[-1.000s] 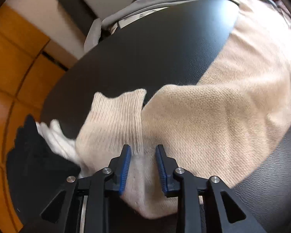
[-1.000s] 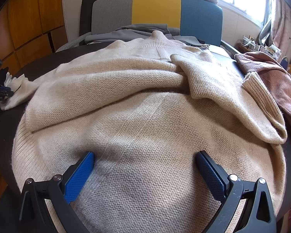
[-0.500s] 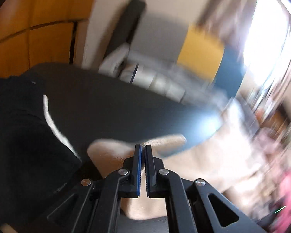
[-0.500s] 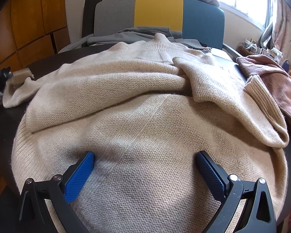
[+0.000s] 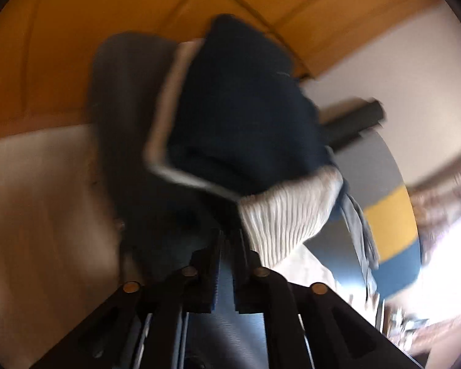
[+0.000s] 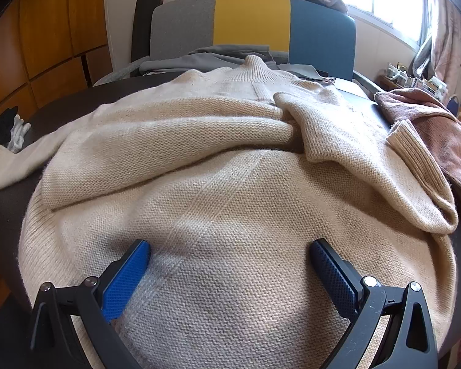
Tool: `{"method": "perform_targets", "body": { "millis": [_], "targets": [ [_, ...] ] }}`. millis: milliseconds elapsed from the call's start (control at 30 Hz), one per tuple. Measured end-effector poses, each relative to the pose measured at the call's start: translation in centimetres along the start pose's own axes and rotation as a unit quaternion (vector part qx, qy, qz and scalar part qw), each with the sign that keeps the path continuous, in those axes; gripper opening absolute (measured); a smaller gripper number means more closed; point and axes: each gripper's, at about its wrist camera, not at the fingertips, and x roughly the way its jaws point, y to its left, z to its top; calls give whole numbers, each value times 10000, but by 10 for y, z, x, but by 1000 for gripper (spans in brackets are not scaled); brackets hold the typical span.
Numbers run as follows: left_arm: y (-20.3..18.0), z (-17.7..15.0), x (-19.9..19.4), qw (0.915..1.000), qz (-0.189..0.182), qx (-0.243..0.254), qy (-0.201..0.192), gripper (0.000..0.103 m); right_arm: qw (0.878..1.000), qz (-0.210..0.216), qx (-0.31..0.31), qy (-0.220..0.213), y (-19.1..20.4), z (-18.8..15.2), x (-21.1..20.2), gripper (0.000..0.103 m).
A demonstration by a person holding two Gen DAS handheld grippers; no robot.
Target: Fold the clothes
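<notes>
While spread wide, right gripper [image 6: 229, 266] hovering low over cream sweater [image 6: 230, 190], pads to either side of its lower body, nothing between them. Sweater lying across dark surface [image 6: 3, 215], collar toward the far chair [image 6: 252, 21], one sleeve folded over the chest, the other trailing off to the left edge. Pink garment [image 6: 439, 129] heaped beside it at right; grey garment [image 6: 199, 58] behind the collar; black-and-white bundle [image 6: 6, 127] far left on the surface. Left view badly blurred — left gripper [image 5: 229, 240] nearly together, ribbed cuff [image 5: 289, 218] just beside its tips, clamped or not: cannot tell. Dark navy cloth [image 5: 239, 117] beyond the tips, orange panels [image 5: 61, 30] behind.
</notes>
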Motion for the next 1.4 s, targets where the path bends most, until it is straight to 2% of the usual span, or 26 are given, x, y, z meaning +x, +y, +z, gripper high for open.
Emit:
{"method": "perform_targets", "body": {
  "millis": [33, 100, 133, 200, 267, 300, 400, 433, 500, 533, 567, 633, 700, 767, 800, 833, 933, 1067, 1167, 1267, 1300, 1400],
  "targets": [
    [-9, 1, -7, 9997, -1, 177, -149, 5, 10000, 1, -1, 6, 0, 0, 0, 103],
    [-42, -5, -20, 9964, -348, 716, -278, 11, 10000, -4, -2, 11, 0, 0, 0, 103],
    [-64, -17, -19, 9921, -584, 1098, -136, 12, 10000, -8, -2, 13, 0, 1, 0, 103],
    [-111, -48, -11, 9745, -1076, 1942, 322, 15, 10000, -14, -4, 14, 1, 1, 0, 103],
    [-157, -80, -3, 9452, -1556, 2762, 777, 15, 10000, -13, -13, 15, 1, 0, 0, 103],
    [-180, -103, 5, 9248, -1681, 3247, 1054, 15, 10000, -11, -38, 43, 1, 1, 0, 103],
    [-234, -184, 30, 8492, -1771, 4649, 1771, 15, 9992, 125, -117, 354, -1, 7, -1, 103],
    [-244, -203, 36, 8287, -1772, 4946, 1927, 15, 9986, 194, -137, 481, -2, 9, -2, 103],
    [-260, -235, 47, 7992, -1871, 5287, 2162, 15, 9978, 236, -169, 597, -7, 10, -7, 103],
    [-269, -248, 53, 7864, -1962, 5412, 2240, 16, 9978, 233, -143, 604, -11, 10, -11, 103],
    [-273, -256, 55, 7779, -2007, 5510, 2258, 18, 9981, 240, -51, 572, -17, 9, -15, 103],
    [-270, -270, 42, 7734, -1949, 5627, 2174, 19, 9979, 257, 221, 545, -32, 5, -22, 103],
    [-267, -271, 39, 7605, -2115, 5620, 2470, 24, 9970, 244, 446, 582, -46, -1, -23, 103],
    [-268, -278, 55, 7353, -1892, 5919, 2705, 25, 9971, 237, 493, 532, -54, -7, -23, 103],
    [-268, -281, 60, 7252, -1779, 6088, 2681, 25, 9973, 240, 458, 514, -54, -8, -23, 103],
    [-266, -281, 59, 7220, -1785, 6154, 2609, 25, 9975, 238, 438, 505, -54, -8, -23, 103],
    [-259, -270, 55, 7265, -1916, 6027, 2688, 26, 9978, 243, 433, 450, -54, -8, -23, 103],
    [-252, -264, 61, 7250, -1933, 5989, 2799, 26, 9981, 248, 426, 378, -54, -9, -22, 103],
    [-258, -262, 75, 7274, -2003, 5886, 2903, 26, 9983, 212, 412, 364, -53, -8, -20, 103],
    [-268, -258, 86, 7354, -2073, 5712, 3001, 26, 9983, 178, 426, 367, -51, -7, -19, 103],
    [-270, -259, 89, 7357, -2091, 5689, 3022, 27, 9982, 167, 433, 376, -49, -7, -19, 103],
    [-275, -266, 92, 7195, -2029, 5910, 3030, 28, 9980, 149, 433, 426, -46, -7, -18, 103]
  ]
}}
